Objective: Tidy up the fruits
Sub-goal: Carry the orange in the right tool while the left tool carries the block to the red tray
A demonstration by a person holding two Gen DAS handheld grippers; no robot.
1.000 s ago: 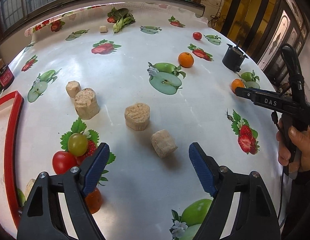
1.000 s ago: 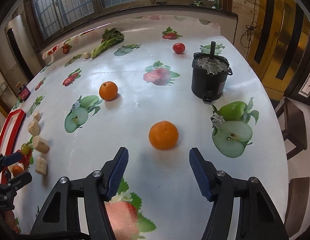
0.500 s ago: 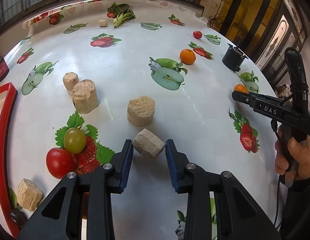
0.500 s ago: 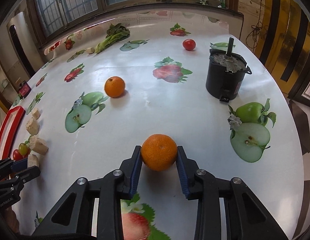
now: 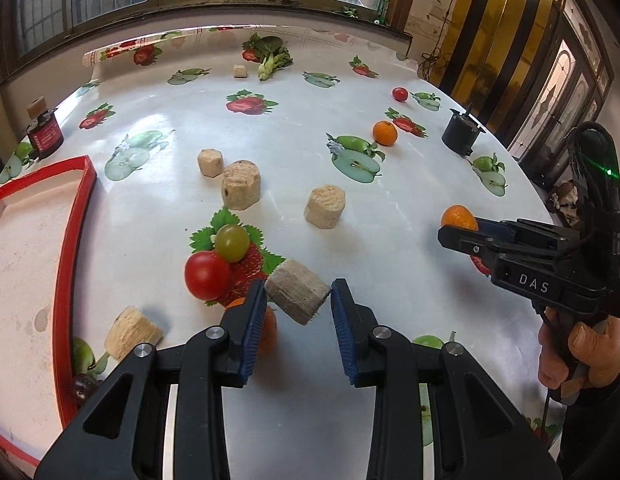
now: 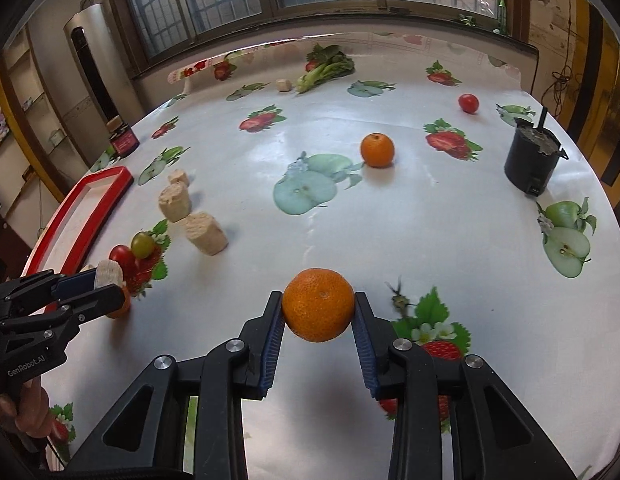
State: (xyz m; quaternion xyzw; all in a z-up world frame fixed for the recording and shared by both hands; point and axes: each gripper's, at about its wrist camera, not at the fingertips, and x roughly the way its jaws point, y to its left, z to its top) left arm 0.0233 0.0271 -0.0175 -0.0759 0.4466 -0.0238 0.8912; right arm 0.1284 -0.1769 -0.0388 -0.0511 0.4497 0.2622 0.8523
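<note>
Between my two grippers the desk (image 6: 430, 208) lies bare. Near my left fingers (image 5: 255, 320) stand a red tomato (image 5: 208, 275), a green one (image 5: 231, 243) and the red tray (image 5: 66, 280).

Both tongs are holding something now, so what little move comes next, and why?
Probably carry the orange in the right tongs leftward toward the red tray: it is gripped between both pads, and the tray looks empty.

left wrist: close, faces window | right wrist: same | share table (image 5: 294, 152)
</note>
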